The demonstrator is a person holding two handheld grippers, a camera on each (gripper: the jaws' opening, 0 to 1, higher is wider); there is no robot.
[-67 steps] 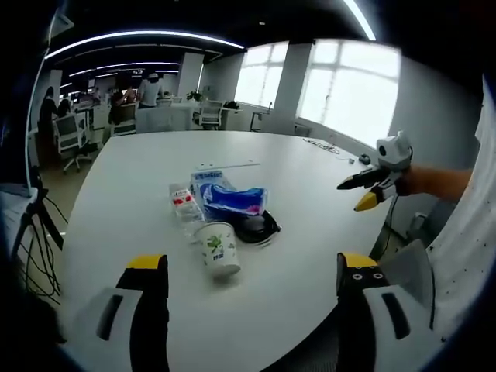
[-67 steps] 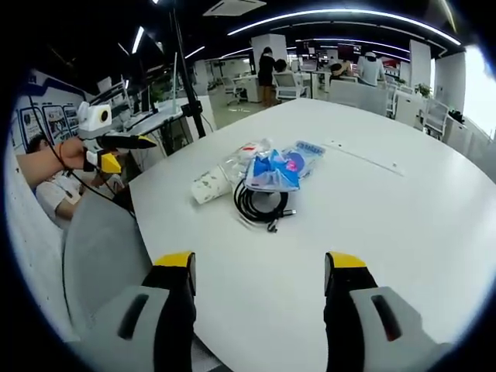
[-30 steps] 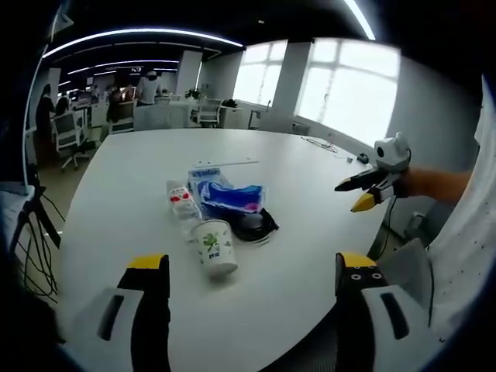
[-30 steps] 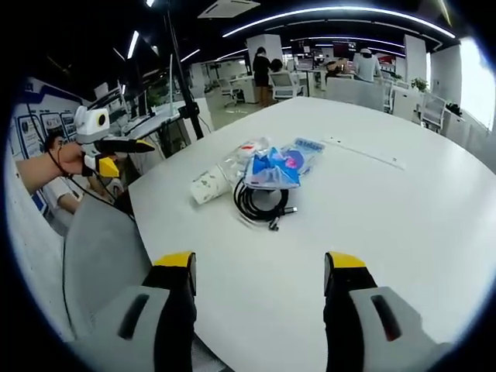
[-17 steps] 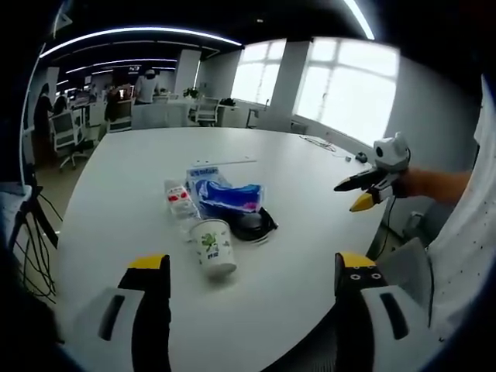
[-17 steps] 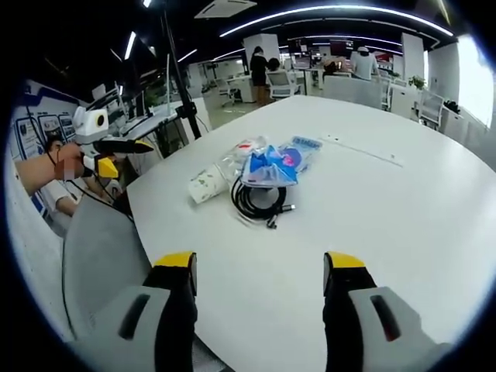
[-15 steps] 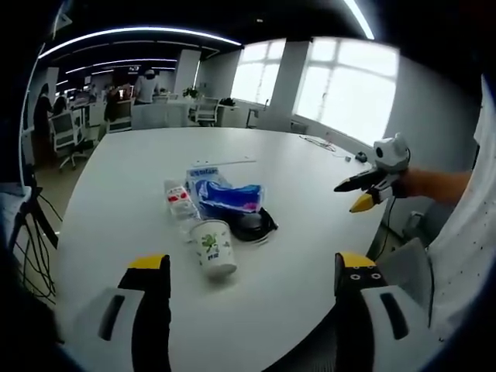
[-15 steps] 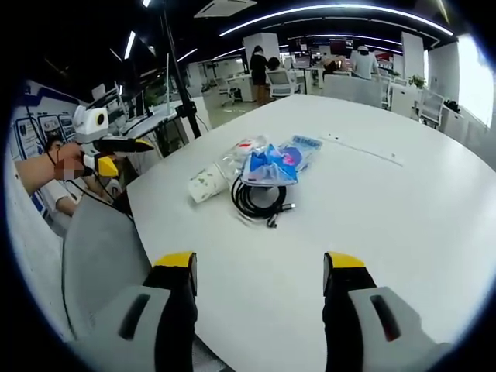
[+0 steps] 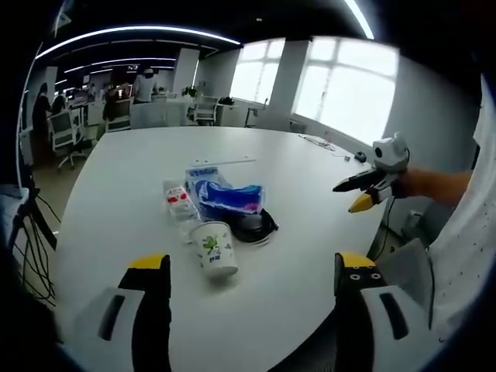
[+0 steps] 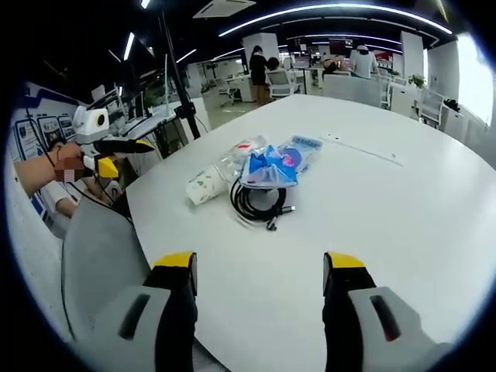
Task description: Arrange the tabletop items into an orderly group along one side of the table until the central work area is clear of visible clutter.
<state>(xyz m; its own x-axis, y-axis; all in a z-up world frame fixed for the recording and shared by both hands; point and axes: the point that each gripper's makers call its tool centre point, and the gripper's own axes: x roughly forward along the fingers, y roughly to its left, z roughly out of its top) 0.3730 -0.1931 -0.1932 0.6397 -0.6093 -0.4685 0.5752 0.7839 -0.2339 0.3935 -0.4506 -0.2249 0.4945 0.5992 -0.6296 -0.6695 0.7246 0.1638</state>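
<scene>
Claw state: the left claw (image 9: 242, 271) has its jaws wide apart, holding and touching nothing, above the near edge of the round white bench (image 9: 139, 186). The right claw (image 10: 260, 271) likewise stands spread and empty. The clutter lies grouped mid-bench: a white paper cup with green print (image 9: 217, 249) on its side, a coiled black cable (image 10: 259, 201), a blue plastic packet (image 9: 231, 196) and a small red-and-white pack (image 9: 179, 198), touching or just beside one another.
</scene>
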